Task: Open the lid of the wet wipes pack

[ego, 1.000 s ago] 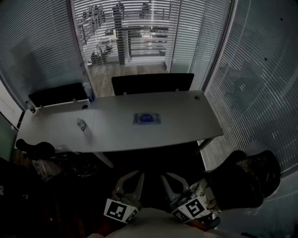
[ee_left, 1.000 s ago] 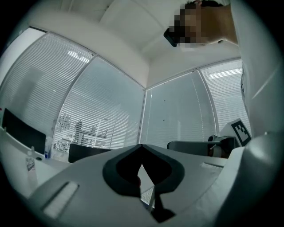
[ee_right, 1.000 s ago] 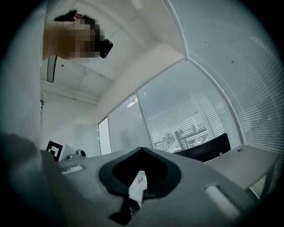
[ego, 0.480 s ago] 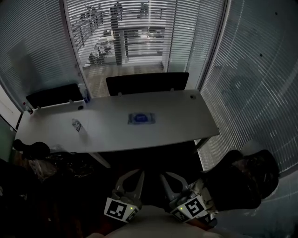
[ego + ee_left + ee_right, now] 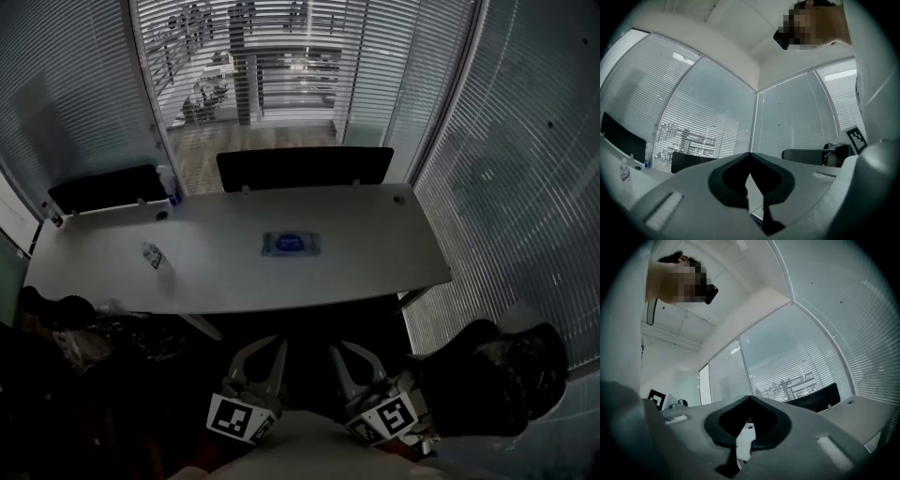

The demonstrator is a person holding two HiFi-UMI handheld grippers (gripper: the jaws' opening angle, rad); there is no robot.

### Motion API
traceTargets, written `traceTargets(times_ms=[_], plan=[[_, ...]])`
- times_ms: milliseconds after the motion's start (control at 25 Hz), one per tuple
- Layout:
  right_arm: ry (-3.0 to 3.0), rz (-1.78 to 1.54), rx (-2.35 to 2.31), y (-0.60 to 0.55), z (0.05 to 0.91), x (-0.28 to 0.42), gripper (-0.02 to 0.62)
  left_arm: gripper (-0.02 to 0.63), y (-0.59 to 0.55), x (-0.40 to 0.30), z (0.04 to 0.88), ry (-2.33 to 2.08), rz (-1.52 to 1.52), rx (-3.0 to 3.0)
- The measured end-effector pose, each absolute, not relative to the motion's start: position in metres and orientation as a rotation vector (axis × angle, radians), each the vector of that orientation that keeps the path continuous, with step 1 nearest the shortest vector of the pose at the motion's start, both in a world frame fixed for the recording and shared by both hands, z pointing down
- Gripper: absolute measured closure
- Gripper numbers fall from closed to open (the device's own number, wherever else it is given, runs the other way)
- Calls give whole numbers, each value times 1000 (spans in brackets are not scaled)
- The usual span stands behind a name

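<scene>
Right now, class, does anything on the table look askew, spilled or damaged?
Nothing stands out. The wet wipes pack lies flat mid-table, no spill around it. The small bottle to its left is too small to judge upright or tipped.

The right gripper (image 5: 750, 398) has its jaws closed tip to tip, empty; beyond them lie a white table (image 5: 874, 411), a black chair (image 5: 818, 398) and window blinds (image 5: 787, 357)

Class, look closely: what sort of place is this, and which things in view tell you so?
Most likely an office meeting room: a long grey table, a black chair tucked in at its far side, and slatted blinds on every side.
</scene>
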State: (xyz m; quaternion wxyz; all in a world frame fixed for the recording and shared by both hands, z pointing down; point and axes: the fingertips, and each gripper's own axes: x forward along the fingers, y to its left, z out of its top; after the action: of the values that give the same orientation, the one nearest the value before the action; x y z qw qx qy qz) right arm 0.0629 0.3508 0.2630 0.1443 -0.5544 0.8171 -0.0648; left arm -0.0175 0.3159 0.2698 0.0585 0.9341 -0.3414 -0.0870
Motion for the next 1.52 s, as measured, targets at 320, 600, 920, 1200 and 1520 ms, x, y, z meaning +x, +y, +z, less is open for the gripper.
traceTargets(times_ms=[320,600,920,1200,1520], plan=[[2382,-214,-1643,246,274,56,595,606,213,-24,279,-1026,-244,2803],[2391,-222,-1687,141,265,46,595,606,114,-26,279,-980,-207,2824],[2399,-261,-1753,72,273,40,595,606,41,-26,287,-933,-176,2802],[2431,-237,-1750,41,286,37,595,606,17,-14,303,-888,-112,2799],[2430,-149,-1759,20,279,63,595,606,3,0,306,-945,-90,2809]])
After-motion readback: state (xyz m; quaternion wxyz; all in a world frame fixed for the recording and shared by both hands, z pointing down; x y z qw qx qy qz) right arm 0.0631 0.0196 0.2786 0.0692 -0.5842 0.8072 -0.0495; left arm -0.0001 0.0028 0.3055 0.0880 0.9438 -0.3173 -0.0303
